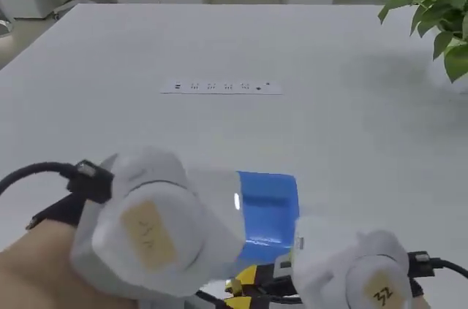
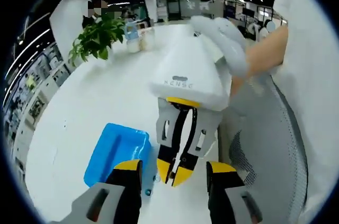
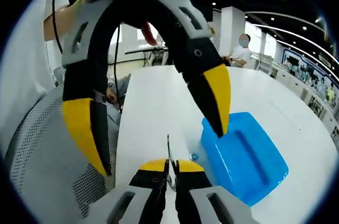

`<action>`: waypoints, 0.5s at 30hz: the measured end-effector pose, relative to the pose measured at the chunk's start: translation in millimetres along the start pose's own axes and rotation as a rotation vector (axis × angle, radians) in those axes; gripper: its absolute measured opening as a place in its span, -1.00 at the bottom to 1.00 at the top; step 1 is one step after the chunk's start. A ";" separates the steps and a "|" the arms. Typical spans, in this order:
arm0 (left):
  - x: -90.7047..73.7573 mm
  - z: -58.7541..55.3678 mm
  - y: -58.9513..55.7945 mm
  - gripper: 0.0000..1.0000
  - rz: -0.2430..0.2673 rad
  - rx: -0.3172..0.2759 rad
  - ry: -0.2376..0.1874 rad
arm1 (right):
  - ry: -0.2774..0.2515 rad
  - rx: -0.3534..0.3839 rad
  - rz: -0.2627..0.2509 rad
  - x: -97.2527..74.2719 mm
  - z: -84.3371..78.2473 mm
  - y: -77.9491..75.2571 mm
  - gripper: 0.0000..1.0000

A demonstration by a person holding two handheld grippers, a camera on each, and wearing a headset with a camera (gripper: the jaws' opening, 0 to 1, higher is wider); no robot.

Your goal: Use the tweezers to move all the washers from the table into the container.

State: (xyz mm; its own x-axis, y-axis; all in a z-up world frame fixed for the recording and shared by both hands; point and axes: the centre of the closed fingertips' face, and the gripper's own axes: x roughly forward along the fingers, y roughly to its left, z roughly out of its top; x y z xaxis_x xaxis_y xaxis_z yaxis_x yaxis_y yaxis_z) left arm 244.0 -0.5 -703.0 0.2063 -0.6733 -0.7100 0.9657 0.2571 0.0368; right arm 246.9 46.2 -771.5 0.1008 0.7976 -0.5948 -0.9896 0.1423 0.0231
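Blue container [image 3: 246, 158] on the white worktop [image 3: 148, 107]. We log the left hand-held gripper [image 2: 175, 168] spread wide, the right hand-held gripper [image 3: 170, 167] pinching thin tweezers [image 3: 169, 152]; a small ring, possibly a washer [image 3: 194, 156], lies just beside the container.

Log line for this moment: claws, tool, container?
left claw: open, facing right claw | right claw: shut on tweezers | container: blue, on table, close by both claws
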 end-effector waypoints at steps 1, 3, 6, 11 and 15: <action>-4.2 2.0 3.4 -0.09 0.032 -0.019 -0.038 | -0.005 0.026 -0.012 -0.4 -0.2 -2.3 -0.99; -17.4 -0.9 10.9 0.00 0.128 -0.130 -0.126 | -0.008 0.060 -0.030 -3.6 -2.1 -7.4 -0.99; -33.9 -5.9 15.4 0.09 0.212 -0.228 -0.223 | -0.029 0.126 -0.045 -6.2 -3.6 -11.1 -0.99; -54.1 -21.7 19.2 0.22 0.342 -0.320 -0.296 | -0.062 0.217 -0.062 -9.6 -5.1 -17.5 -0.99; -67.8 -30.0 23.3 0.36 0.425 -0.433 -0.382 | -0.116 0.333 -0.075 -15.2 -5.1 -21.0 -0.99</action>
State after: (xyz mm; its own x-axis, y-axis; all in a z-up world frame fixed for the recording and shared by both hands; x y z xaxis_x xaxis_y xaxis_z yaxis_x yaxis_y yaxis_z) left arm 247.8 72.0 -675.1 0.6683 -0.6287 -0.3975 0.6562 0.7500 -0.0830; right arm 265.6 28.1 -767.0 0.2016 0.8363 -0.5099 -0.8929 0.3709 0.2552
